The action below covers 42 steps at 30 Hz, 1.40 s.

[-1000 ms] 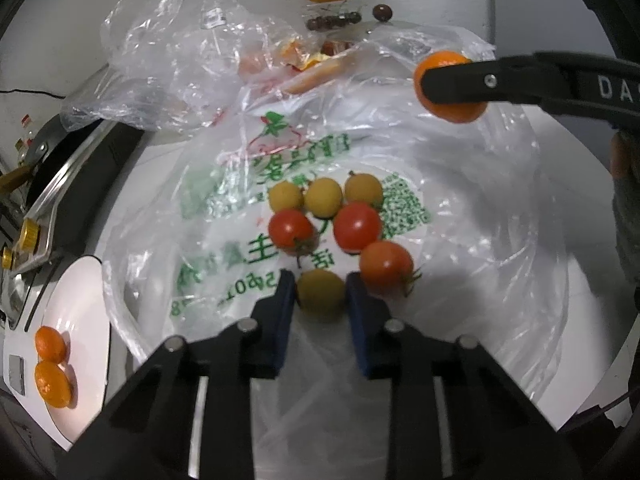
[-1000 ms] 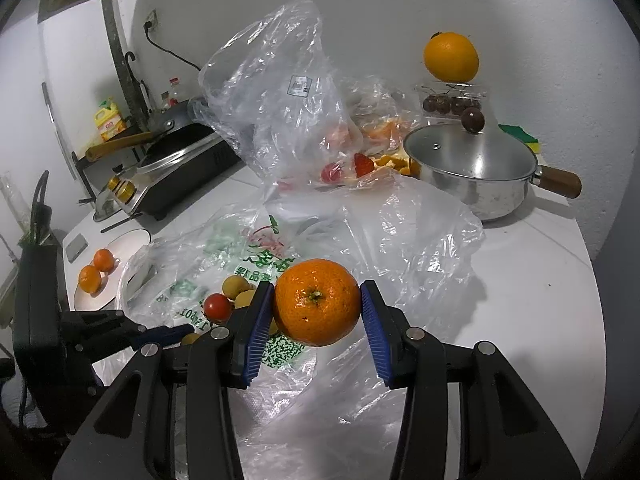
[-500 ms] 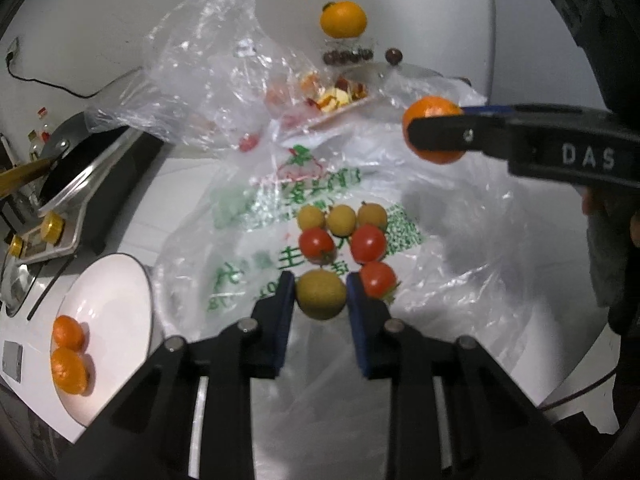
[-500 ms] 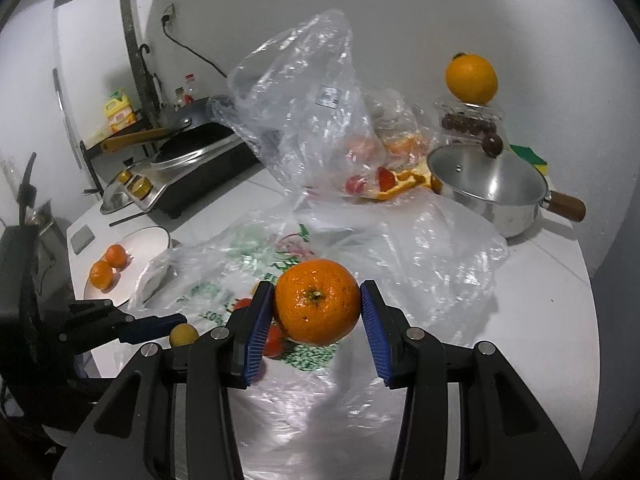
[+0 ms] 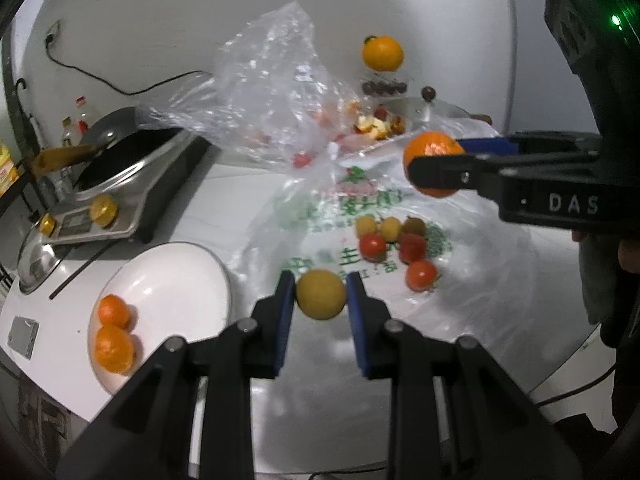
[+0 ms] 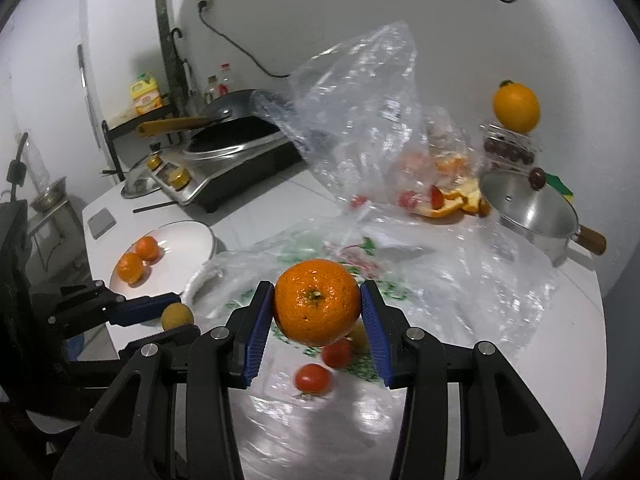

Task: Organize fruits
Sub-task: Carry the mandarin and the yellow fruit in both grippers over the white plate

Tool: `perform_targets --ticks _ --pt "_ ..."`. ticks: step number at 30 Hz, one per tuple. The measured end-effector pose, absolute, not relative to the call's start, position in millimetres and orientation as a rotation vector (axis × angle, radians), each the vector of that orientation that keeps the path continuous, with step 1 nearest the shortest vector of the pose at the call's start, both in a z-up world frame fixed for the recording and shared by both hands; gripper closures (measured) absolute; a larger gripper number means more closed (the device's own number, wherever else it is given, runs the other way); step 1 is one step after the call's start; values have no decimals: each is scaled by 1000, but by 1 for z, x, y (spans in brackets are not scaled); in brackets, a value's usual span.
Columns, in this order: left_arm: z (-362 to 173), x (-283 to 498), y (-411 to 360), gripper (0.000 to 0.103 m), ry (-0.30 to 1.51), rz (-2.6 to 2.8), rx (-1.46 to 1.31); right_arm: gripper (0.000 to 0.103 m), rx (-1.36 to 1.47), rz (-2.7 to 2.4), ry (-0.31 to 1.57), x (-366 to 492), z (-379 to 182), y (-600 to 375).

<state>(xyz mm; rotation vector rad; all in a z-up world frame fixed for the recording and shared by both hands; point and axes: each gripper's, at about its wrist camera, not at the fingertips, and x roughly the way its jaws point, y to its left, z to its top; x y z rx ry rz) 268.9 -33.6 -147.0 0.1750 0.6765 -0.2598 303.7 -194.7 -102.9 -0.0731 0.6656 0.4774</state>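
Note:
My left gripper [image 5: 321, 295] is shut on a small yellow fruit [image 5: 321, 294] and holds it in the air above the printed plastic bag [image 5: 344, 216]. My right gripper [image 6: 318, 305] is shut on an orange mandarin [image 6: 317, 300], also held up over the bag; it shows in the left wrist view [image 5: 434, 163] too. Several red tomatoes [image 5: 373, 245] and yellow fruits [image 5: 390, 228] lie on the bag. A white plate [image 5: 176, 276] at the left holds two mandarins [image 5: 114, 334]. The plate shows in the right wrist view [image 6: 184, 240] as well.
An induction cooker [image 5: 120, 188] with a pan stands at the back left. A crumpled clear bag [image 5: 276, 104] with fruit scraps lies behind. A steel pot with lid [image 6: 528, 208] sits at the right, an orange [image 6: 516, 107] on a box of grapes behind it.
Both grippers have risen and pulled back from the bag. The left one has lifted the yellow fruit off the bag and shifted toward the plate; the right still holds the mandarin.

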Motion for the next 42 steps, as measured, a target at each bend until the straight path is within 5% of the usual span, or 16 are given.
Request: perform_targets --ticks 42 --pt "-152 266 126 76 621 -78 7 56 -236 701 737 336 -122 -9"
